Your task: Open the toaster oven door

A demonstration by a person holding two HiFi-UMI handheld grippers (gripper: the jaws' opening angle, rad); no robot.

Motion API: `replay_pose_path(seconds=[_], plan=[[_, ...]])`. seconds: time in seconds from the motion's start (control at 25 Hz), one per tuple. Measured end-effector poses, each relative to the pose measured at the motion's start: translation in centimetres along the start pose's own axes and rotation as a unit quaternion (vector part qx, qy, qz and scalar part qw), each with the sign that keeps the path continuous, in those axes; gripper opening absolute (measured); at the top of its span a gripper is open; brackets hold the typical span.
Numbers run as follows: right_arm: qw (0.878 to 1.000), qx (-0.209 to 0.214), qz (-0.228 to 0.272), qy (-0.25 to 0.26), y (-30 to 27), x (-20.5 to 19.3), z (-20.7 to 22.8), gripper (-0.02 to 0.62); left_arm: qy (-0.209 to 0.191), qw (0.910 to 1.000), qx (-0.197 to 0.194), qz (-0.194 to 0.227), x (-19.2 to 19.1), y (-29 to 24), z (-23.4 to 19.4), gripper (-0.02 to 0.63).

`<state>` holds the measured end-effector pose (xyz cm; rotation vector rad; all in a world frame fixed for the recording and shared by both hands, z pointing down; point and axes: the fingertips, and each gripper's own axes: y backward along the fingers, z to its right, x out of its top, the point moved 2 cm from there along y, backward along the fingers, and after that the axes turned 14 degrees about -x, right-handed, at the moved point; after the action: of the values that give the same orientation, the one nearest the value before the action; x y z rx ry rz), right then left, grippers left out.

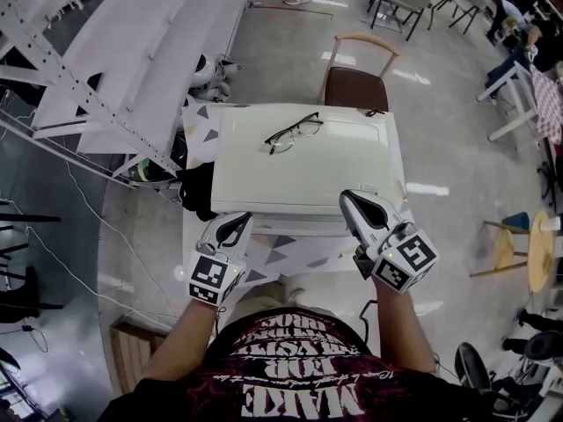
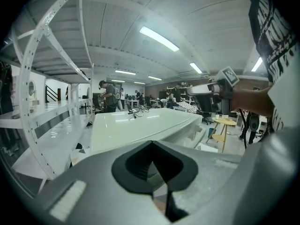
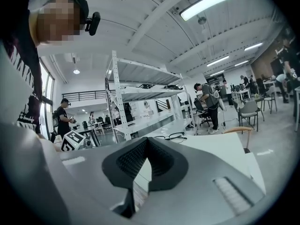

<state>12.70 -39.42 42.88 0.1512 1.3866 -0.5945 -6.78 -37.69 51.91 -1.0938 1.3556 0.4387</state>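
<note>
the toaster oven [image 1: 299,161] sits on the desk [image 1: 283,255] with glasses [image 1: 293,133] on its top. its door, on the side facing the person, looks unopened, though the steep view hardly shows it. the left gripper [image 1: 237,223] and right gripper [image 1: 352,200] hover at the oven's front edge, each with its fingers pressed together and holding nothing. reaching the door, gripping it and pulling it open all seem left to do.
</note>
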Motion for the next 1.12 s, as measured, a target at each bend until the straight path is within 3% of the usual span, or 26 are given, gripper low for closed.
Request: replay_pose_path(seconds=[0.44, 0.72, 1.12], plan=[[1.0, -0.007, 0.014, 0.007, 0.2, 1.3, 1.2, 0.026, -0.001, 0.9996, 0.016, -0.024, -1.8, -0.2, -0.4, 0.0], [1.0, 0.0, 0.016, 0.004, 1.3, 1.1, 0.5, 0.025, 0.027, 0.9974, 0.006, -0.066, -2.4, -0.5, -0.2, 0.001], [1.0, -0.005, 0.027, 0.005, 4.5, 1.5, 0.6, 0.026, 0.027, 0.995, 0.016, -0.094, -3.6, 0.1, 2.0, 0.0]])
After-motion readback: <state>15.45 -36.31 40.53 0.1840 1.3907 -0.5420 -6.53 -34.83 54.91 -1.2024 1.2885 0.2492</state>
